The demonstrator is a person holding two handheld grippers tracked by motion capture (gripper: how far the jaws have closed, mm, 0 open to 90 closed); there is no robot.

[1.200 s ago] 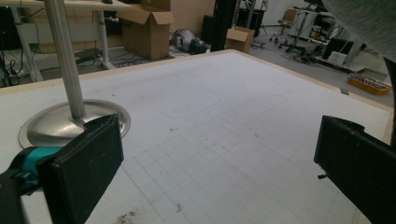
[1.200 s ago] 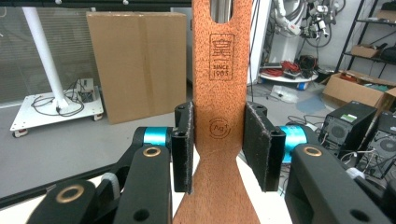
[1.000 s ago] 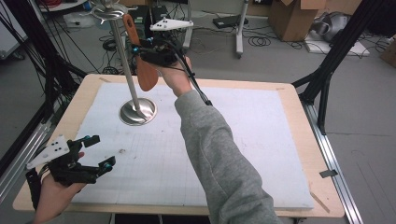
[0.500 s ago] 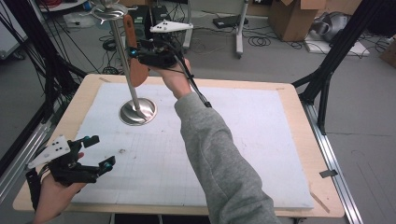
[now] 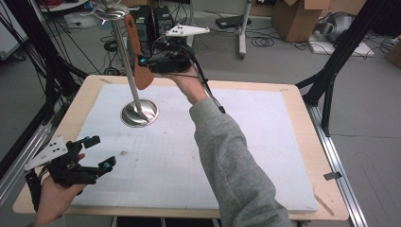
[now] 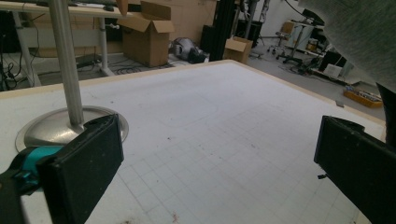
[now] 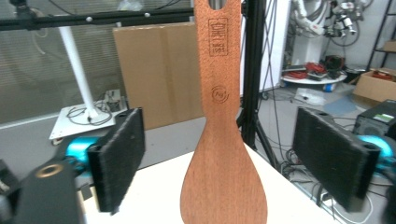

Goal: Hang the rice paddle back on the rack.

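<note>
A wooden spatula (image 5: 137, 56) is hanging from the top of a metal stand (image 5: 127, 71), handle up and blade down, above the far left part of the table (image 5: 283, 142). The right gripper (image 5: 143, 61) is reaching in from the right at blade height, its jaws having just been opening. In the right gripper view the spatula (image 7: 223, 140) is sitting midway between the two black pads (image 7: 122, 154), which are standing spread wide with clear air on either side of the blade; neither pad is touching the wood. The hole in the handle is sitting at the top edge of that view, where the hook is cropped, so what is carrying it there cannot be told; in the high view the handle is reaching up to the stand's top disc.

The left gripper (image 5: 97, 153) is resting low over the near left corner of the table, well apart from the stand's round base (image 5: 139, 113). Its pads (image 6: 84, 168) are spread with only the white mat (image 6: 224, 135) showing between them, pinching nothing.
</note>
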